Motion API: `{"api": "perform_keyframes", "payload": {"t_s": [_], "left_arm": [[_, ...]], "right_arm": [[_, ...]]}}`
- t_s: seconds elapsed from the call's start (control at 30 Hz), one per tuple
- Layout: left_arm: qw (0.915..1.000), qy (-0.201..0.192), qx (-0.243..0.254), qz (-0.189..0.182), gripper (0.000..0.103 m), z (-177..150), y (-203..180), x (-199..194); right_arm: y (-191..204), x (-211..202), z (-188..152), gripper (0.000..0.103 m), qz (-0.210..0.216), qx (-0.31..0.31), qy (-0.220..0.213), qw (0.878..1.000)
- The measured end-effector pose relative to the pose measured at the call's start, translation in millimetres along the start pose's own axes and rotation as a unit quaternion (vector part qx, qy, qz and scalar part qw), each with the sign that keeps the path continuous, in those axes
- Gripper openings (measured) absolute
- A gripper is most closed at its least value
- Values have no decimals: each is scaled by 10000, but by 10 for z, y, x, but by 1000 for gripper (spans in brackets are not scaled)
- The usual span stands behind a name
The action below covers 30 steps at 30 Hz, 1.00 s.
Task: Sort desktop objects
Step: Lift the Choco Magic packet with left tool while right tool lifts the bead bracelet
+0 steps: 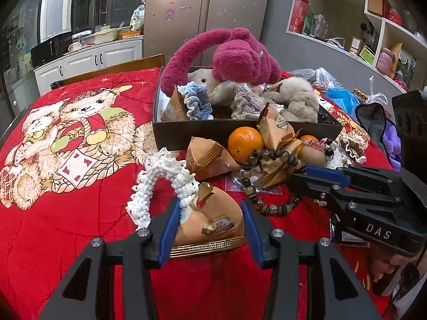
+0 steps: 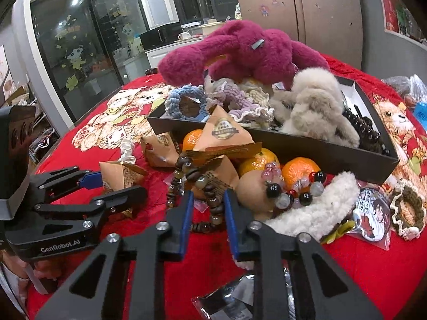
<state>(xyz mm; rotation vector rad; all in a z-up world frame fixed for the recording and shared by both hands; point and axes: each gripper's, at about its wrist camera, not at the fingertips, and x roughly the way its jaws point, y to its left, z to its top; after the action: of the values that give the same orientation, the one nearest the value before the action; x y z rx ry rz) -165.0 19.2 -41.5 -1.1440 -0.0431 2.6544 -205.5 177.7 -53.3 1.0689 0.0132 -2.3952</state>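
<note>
Our left tongs (image 1: 209, 224) stand spread, one blue finger on each side of a tan triangular snack packet (image 1: 212, 220) that lies on the red bear-print cover (image 1: 66, 213) of the table. The pads sit right at the packet's edges, but we cannot tell whether they press it, so we count these tongs as parted around it, not clamped. A white crocheted scrunchie (image 1: 157, 184) lies touching the packet's far left corner.

Our right tongs (image 2: 206, 208) are also parted, their fingers straddling a strand of the brown wooden bead bracelet (image 2: 194, 178), which drapes down from the heap of packets; the strand hangs in the gap between the pads. Just beyond the beads lie another snack packet (image 2: 224, 136) leaning on the box wall, three oranges (image 2: 299, 172), and a bracelet of black and clear beads (image 2: 296, 192). A cream fluffy band (image 2: 317, 210) lies to the right of these, with a round badge in a clear bag (image 2: 372, 220) beside it.

Behind the heap sits the black box (image 2: 315, 149), holding a magenta plush toy (image 2: 240, 53), a grey fluffy toy (image 2: 317, 106), and blue (image 2: 184, 104) and lilac scrunchies (image 2: 240, 106).
</note>
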Motion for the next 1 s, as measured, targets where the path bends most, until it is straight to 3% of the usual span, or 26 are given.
{"api": "perform_keyframes", "payload": {"t_s": [0.13,0.47,0.7,1.0], "left_arm": [[10000,-27,2,-1,47,4,3,-10],[9998,-184,5,0,47,1,2,-67],[9995,-308,115,-10,47,0,-28,-131],[9988,-453,203,-22,47,7,-72,-204]], "right_arm": [[51,-22,-5,12,-39,-89,-77,9999],[124,-184,-46,11,-227,-261,-330,9989],[164,-254,-66,11,-179,-336,-343,9987],[139,-489,-39,11,-140,-215,-673,9974]]}}
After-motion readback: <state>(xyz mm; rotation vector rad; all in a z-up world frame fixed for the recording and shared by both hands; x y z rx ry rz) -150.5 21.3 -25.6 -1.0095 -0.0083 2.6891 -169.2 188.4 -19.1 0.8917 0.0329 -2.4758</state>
